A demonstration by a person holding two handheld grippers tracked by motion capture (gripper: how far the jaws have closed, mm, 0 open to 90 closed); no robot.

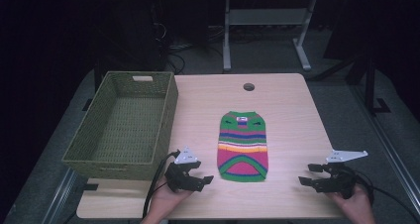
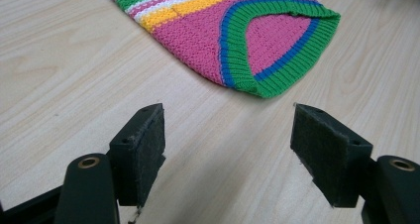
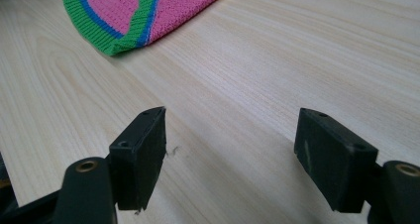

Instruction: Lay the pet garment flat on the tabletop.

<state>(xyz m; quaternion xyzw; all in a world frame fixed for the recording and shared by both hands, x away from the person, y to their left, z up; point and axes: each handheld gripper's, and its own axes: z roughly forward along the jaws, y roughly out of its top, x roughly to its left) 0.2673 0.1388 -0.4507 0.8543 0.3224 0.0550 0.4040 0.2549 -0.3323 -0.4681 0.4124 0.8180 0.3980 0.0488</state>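
Green basket empty, sweater beside it, both claws apart.

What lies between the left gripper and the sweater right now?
Nothing: bare tabletop separates the open left gripper from the sweater hem, as the left gripper view shows; the high view agrees.

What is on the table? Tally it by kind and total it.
Striped knitted sweater: 1
Green woven basket: 1
Grippers: 2, the left gripper and the right gripper, both open and holding nothing
Total: 4
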